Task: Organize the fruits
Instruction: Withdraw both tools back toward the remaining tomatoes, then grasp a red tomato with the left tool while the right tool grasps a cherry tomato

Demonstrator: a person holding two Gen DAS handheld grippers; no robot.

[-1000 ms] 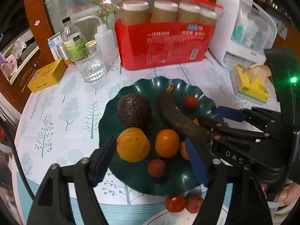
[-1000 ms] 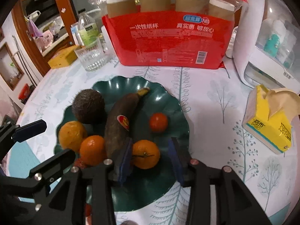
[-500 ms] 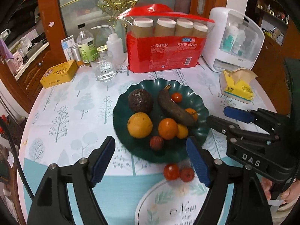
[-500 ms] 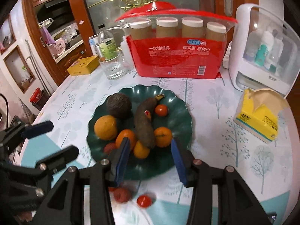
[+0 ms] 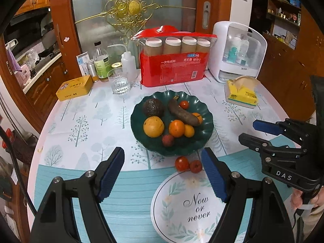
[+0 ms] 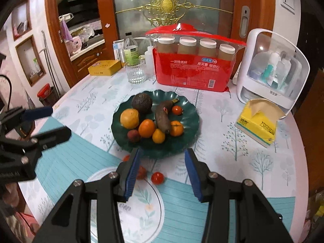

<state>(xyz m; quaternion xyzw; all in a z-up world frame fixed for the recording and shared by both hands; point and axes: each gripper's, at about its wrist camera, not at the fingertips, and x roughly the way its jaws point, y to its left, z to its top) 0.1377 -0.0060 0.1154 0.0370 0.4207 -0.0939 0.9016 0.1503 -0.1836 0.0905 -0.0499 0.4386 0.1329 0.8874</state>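
Two small red fruits [image 5: 188, 164] lie on the table [image 5: 85, 121] just before the plate [image 5: 206, 129]; both hand-held grippers, left [image 5: 163, 174] and right [image 6: 162, 172], hover open, so approach low and pinch gently.

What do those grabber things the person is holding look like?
Each hand-held gripper is black, with two angular fingers joined by silver bolts and tipped with ribbed blue pads. The left hand-held gripper and right hand-held gripper match. The right one's side reads "DAS" in white letters.
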